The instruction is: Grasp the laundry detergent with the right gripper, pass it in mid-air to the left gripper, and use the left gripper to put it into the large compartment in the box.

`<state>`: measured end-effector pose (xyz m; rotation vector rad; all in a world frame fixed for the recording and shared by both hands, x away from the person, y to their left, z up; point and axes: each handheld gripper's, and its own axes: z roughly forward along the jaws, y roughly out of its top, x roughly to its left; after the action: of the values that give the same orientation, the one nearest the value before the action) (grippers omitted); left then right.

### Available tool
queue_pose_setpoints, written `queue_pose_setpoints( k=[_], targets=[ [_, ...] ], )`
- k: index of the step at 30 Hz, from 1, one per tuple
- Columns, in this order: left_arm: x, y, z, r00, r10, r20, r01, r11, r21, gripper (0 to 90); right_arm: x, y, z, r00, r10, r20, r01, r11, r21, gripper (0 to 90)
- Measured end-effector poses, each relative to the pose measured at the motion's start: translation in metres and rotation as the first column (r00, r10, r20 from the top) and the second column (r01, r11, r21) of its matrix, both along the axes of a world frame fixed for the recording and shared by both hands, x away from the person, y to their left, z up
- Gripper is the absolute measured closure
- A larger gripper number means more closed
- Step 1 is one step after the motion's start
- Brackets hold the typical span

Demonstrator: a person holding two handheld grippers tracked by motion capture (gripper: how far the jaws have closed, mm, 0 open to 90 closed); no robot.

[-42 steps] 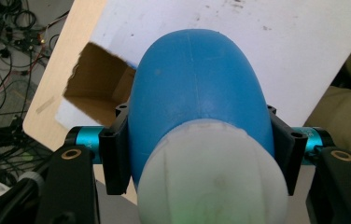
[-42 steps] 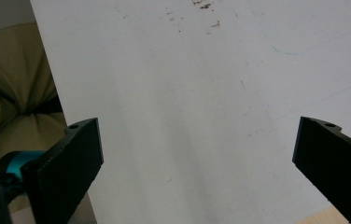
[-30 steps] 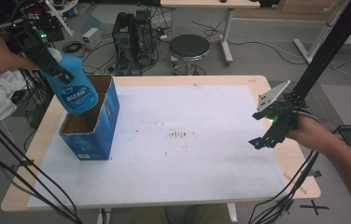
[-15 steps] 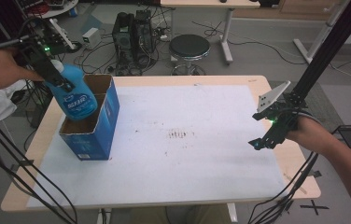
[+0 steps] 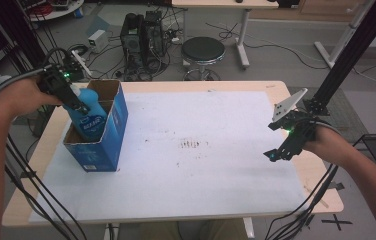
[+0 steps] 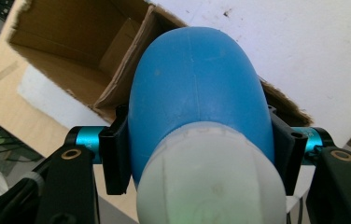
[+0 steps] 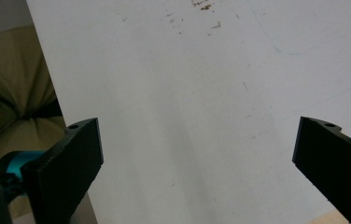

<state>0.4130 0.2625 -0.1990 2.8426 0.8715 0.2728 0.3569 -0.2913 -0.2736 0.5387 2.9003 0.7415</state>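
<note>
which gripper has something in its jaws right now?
The left gripper: its jaws clamp a blue bottle, lowered partway into the blue cardboard box. The right gripper stands wide open, empty, over the white sheet.

Your left gripper (image 6: 200,172) has black jaws on cyan collars with brass screws; your right gripper (image 5: 287,141) carries a grey three-cornered plate, a green light, and trailing black cables.
</note>
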Motion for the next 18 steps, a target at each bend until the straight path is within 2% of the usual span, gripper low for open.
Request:
queue_pose_setpoints(
  k=[1,2,4,5,7,9,10,12,13,14,15,18],
  targets=[
    [0.001,0.0,-0.005,0.9999,0.003,-0.01,-0.003,1.0,0.0,37.5,0.0,0.0,0.0,1.0,0.004,0.002,-0.004,1.0,0.002,0.7],
    [0.003,0.001,-0.008,0.9997,-0.012,-0.02,0.013,0.9998,0.018,37.5,0.0,0.001,0.001,1.0,0.002,0.0,-0.002,1.0,0.0,0.8],
    [0.003,0.001,-0.019,0.9999,-0.003,-0.014,0.003,1.0,0.008,37.5,0.001,0.002,0.0,1.0,0.008,0.003,-0.008,1.0,0.009,0.7],
    [0.005,0.002,-0.021,0.9993,-0.022,-0.028,0.023,0.9995,0.022,37.5,0.0,0.002,0.0,1.0,0.005,-0.002,-0.005,1.0,0.008,0.7],
    [0.004,0.003,-0.031,0.9998,0.001,-0.02,-0.001,1.0,0.005,37.5,0.0,0.002,-0.002,1.0,0.0,-0.007,0.0,1.0,0.004,0.7],
    [0.006,0.004,-0.037,0.9994,-0.013,-0.031,0.014,0.9997,0.018,37.5,0.001,0.002,-0.004,0.9999,0.008,-0.007,-0.008,1.0,0.004,0.8],
    [0.006,0.004,-0.041,0.9995,0.0,-0.032,0.0,1.0,0.007,37.5,0.001,0.003,-0.004,0.9999,0.006,-0.01,-0.006,1.0,0.005,0.7],
    [0.008,0.004,-0.045,0.9988,-0.025,-0.041,0.026,0.9993,0.027,37.5,0.001,0.004,-0.004,0.9999,0.011,-0.012,-0.011,1.0,0.003,0.8],
    [0.008,0.002,-0.049,0.9994,-0.004,-0.035,0.005,1.0,0.007,37.5,0.001,0.004,-0.005,0.9999,0.008,-0.011,-0.008,1.0,0.004,0.7],
    [0.009,0.002,-0.05,0.9989,-0.023,-0.041,0.024,0.9995,0.022,37.5,0.001,0.005,-0.004,0.9999,0.004,-0.009,-0.004,1.0,0.0,0.7],
    [0.007,0.0,-0.055,0.9995,0.006,-0.031,-0.006,0.9999,-0.01,37.5,0.001,0.005,-0.005,1.0,0.005,-0.009,-0.005,1.0,-0.001,0.7],
    [0.01,0.001,-0.059,0.9974,-0.042,-0.059,0.044,0.9982,0.041,37.5,0.002,0.006,-0.006,0.9999,0.008,-0.009,-0.008,1.0,0.001,0.7]
  ],
)
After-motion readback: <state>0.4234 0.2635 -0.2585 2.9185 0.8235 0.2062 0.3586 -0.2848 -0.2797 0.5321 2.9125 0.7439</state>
